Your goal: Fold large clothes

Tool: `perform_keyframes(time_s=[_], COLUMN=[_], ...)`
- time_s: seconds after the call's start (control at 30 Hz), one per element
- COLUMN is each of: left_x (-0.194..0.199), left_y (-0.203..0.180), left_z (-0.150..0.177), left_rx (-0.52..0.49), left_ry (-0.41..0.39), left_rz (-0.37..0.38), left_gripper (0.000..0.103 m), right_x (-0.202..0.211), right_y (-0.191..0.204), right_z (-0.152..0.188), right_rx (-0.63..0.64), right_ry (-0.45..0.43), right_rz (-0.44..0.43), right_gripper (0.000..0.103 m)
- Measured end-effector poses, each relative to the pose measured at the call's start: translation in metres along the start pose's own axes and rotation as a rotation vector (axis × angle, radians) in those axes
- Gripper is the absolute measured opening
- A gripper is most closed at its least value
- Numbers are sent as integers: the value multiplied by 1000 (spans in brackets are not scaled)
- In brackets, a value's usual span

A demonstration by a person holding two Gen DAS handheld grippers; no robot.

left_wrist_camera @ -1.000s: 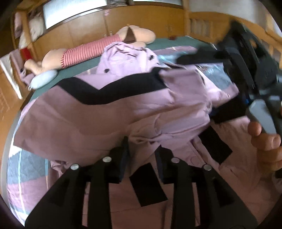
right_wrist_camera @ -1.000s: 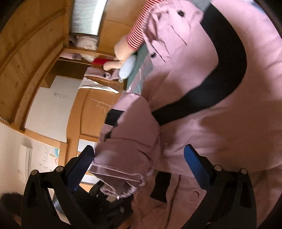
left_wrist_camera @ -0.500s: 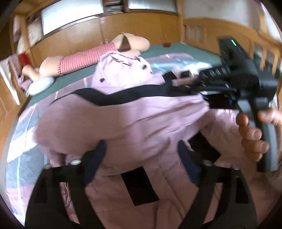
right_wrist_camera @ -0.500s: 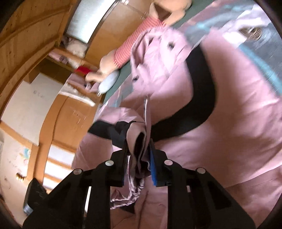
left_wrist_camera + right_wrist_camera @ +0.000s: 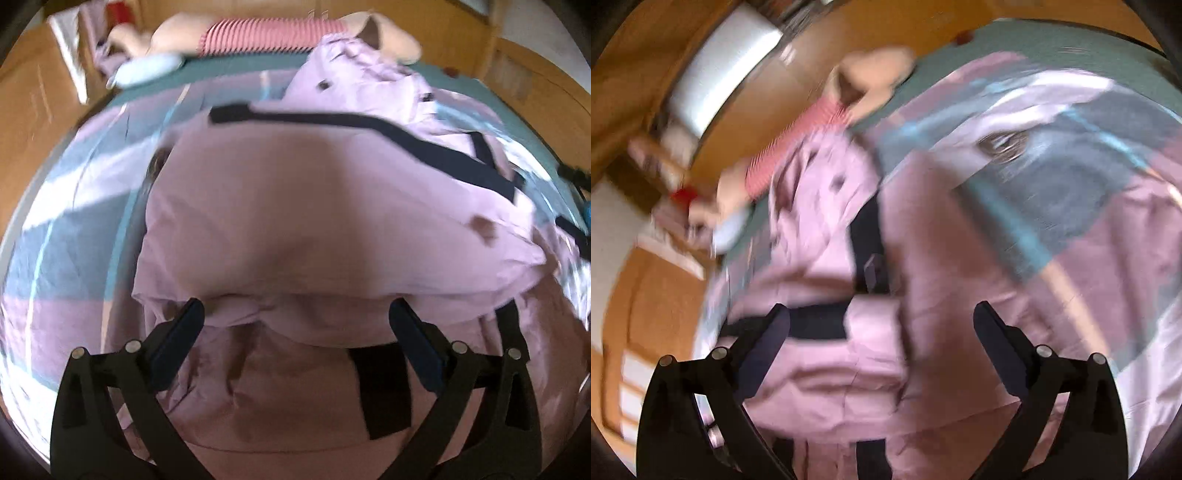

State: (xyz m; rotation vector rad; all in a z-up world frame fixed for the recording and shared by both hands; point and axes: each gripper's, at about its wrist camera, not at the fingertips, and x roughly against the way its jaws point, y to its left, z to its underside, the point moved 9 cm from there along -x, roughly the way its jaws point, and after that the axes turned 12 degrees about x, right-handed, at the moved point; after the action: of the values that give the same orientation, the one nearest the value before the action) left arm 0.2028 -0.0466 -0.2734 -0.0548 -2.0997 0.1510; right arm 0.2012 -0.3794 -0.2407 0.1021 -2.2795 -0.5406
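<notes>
Right tongs [image 5: 881,328] released sleeve, now spread; garment [image 5: 332,221] folded over (both views blurred)

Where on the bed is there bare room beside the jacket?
Bare bedspread lies left of the pink jacket, up to the blue pillow. More shows right of it in the right wrist view. The head end is crowded by the striped doll.

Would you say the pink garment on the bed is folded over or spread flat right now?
Partly folded: the pink garment has one layer doubled over another, its edge lying across the lower fabric just beyond the left gripper, whose jaws stand open.
</notes>
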Motion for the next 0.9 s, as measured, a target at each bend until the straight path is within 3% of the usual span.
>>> perform_keyframes(time_s=[0.1,0.17,0.2,0.27,0.43,0.63,0.7,0.83,0.9], left_x=[-10,-14,-15,-14,-10,-16,-15,-9,-6], left_y=[10,11,13,12,10,16,16,17,16], left_z=[-3,-2,-2,-3,-3,0,1,-3,-5], left_rx=[6,17,22,21,12,37,50,59,80], left_ry=[-1,10,16,14,10,42,49,24,30], left_rz=[-66,-72,-70,-70,-68,-74,-57,-40,5], left_gripper=[101,101,101,101,101,101,101,101,101], right_x=[-26,-44,-47,-48,-28,15,17,-8,-16], right_y=[28,46,51,58,58,41,31,18,11], right_z=[26,47,52,56,39,-7,-11,9,13], right_rx=[139,191,214,272,256,279,281,287,248], right_ry=[139,216,220,191,89,-95,-110,1,41], right_rz=[1,-21,-2,35,28,190,248,289,263], right_gripper=[100,100,98,69,53,50,49,49,54])
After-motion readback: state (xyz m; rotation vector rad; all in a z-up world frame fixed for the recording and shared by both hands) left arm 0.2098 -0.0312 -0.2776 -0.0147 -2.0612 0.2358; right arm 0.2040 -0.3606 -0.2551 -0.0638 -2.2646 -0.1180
